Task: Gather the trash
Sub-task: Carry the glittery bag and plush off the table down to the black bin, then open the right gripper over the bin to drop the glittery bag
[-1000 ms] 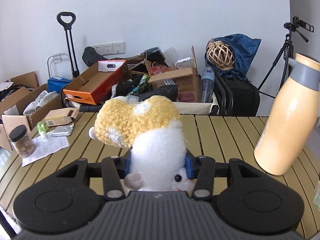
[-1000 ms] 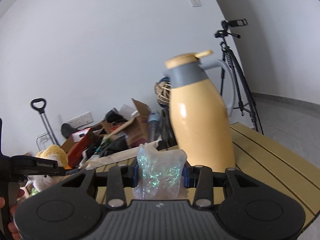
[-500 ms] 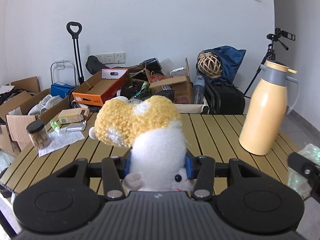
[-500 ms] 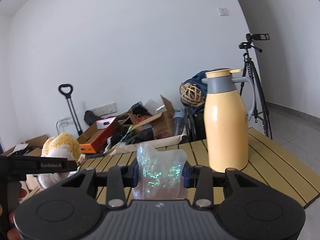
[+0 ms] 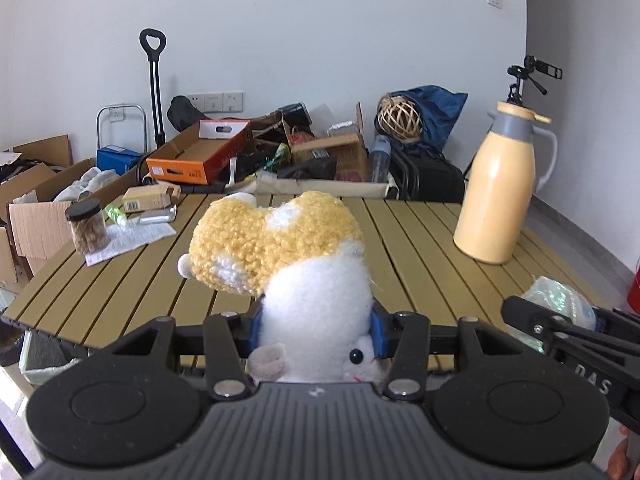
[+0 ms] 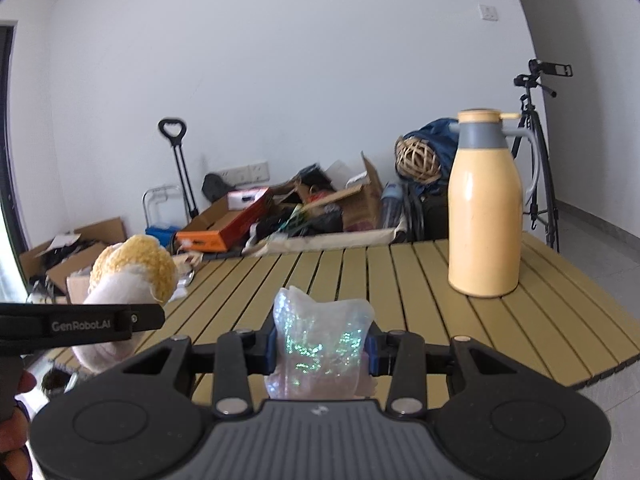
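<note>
Gripping one plush toy [image 5: 308, 280], one glittery bag [image 6: 320, 344]

You face a plain white wall [image 5: 320, 20] with a row of white sockets [image 5: 216, 102], grey tiled floor [image 6: 608, 232] at right, and a yellow-green slatted table [image 5: 420, 248] in even daylight

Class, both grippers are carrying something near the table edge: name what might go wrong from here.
The left gripper pinches only the plush toy's white lower body; its heavy yellow top could sag or slip free. The crumpled glittery plastic in the right gripper looks slippery. A careless swing might topple the tall yellow jug.
</note>
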Available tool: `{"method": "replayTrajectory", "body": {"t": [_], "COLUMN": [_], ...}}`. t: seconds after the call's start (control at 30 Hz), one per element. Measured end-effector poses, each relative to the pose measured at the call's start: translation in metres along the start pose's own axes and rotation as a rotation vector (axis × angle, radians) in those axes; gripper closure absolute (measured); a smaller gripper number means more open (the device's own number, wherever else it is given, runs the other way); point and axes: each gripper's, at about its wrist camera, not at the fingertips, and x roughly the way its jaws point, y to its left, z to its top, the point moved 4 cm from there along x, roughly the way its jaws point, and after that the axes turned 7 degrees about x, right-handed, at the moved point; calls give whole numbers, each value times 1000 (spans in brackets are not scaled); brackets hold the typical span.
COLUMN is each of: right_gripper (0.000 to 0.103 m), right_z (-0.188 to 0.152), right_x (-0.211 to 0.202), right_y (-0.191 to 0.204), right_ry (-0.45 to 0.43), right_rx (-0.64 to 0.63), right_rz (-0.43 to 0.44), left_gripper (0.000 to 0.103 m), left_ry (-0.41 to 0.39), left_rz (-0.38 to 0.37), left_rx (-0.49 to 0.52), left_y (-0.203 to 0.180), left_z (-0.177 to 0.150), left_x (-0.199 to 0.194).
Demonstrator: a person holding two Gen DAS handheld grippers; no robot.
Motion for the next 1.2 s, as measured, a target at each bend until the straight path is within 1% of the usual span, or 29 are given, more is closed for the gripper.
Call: {"method": "replayTrajectory", "body": {"t": [0.17, 0.33, 0.5, 0.7, 0.87, 0.97, 1.1, 1.2], "right_gripper": [65, 65, 65, 65, 65, 65, 65, 65], "right_z": [-32, -67, -104, -151, -194, -214, -235, -246], "right_x": [-5, -6, 4, 21, 34, 44, 57, 58], "right_y": [11, 15, 9, 0, -5, -8, -10, -15], "right_ry": [54, 124, 209, 325, 427, 482, 543, 574], "right_rx": [-32, -55, -55, -46, -37, -31, -22, -22], "right_rz": [8, 12, 6, -6, -13, -18, -20, -26], "left_gripper": [54, 54, 54, 54, 54, 54, 54, 54], "left_ry": [25, 79, 140, 247, 341, 393, 435, 464], "left_rz": [-27, -45, -57, -71, -71, -71, -70, -68], "left_rx": [3, 7, 25, 34, 38, 32, 22, 6], "left_y": [6, 13, 17, 17, 15, 14, 15, 18], "left_z": [-32, -68, -107, -157, -192, -208, -218, -225], "left_x": [-10, -12, -8, 9, 31, 45, 58, 70]}}
